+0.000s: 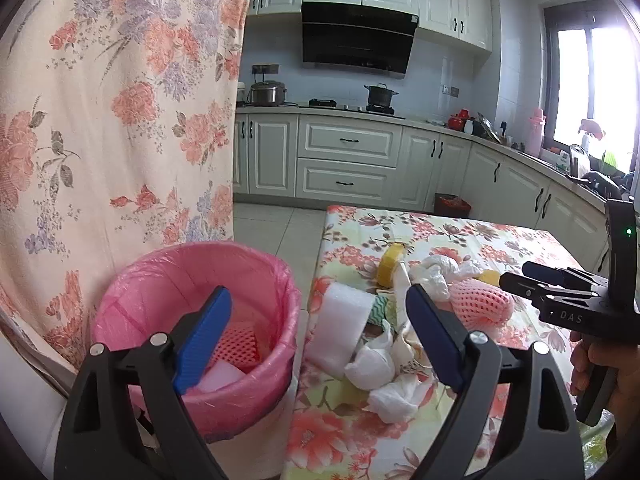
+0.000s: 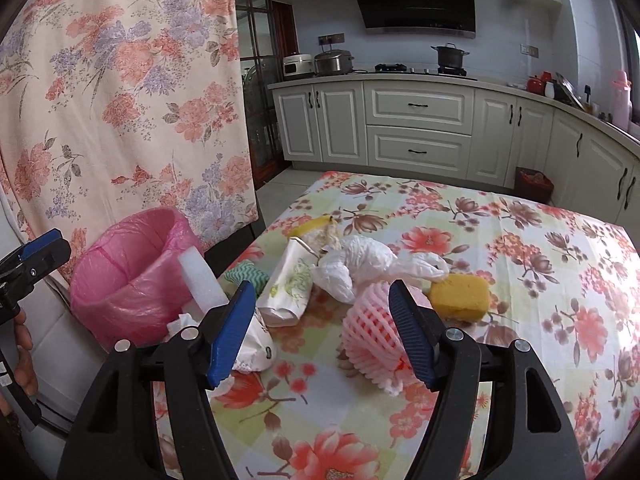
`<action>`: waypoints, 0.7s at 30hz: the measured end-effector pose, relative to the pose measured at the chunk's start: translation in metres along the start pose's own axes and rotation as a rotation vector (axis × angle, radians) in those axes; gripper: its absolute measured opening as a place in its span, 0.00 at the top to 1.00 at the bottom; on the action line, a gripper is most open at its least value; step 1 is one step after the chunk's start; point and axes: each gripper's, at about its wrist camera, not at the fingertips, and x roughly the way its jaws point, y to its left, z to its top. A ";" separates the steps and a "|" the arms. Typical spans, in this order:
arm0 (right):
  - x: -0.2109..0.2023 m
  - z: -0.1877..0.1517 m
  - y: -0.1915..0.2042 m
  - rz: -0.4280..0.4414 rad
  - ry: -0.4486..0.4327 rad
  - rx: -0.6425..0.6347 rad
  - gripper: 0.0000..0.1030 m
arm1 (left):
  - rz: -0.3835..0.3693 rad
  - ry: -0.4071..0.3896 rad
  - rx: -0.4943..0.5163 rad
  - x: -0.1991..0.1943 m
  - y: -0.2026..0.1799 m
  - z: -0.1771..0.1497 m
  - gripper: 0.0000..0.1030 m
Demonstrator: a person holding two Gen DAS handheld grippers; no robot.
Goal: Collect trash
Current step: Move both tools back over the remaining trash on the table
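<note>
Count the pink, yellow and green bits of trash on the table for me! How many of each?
Pink: 1, the foam net
Yellow: 2, the sponge and the peel-like piece at the back
Green: 1, the zigzag cloth
Total: 4

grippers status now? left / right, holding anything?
Left gripper: open, empty, by the pink-lined bin.
Right gripper: open, holding nothing; pink foam net lies between its fingers, not clamped.
</note>
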 end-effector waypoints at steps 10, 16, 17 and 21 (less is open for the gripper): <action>0.004 -0.033 -0.039 -0.046 0.044 0.046 0.35 | -0.043 0.075 0.019 0.023 -0.029 -0.020 0.14; 0.010 -0.047 -0.052 -0.054 0.073 0.067 0.34 | -0.061 0.123 0.037 0.034 -0.040 -0.033 0.15; 0.011 -0.049 -0.054 -0.055 0.076 0.071 0.34 | -0.068 0.132 0.038 0.035 -0.041 -0.036 0.15; 0.014 -0.055 -0.060 -0.055 0.088 0.079 0.33 | -0.095 0.172 0.048 0.042 -0.047 -0.047 0.19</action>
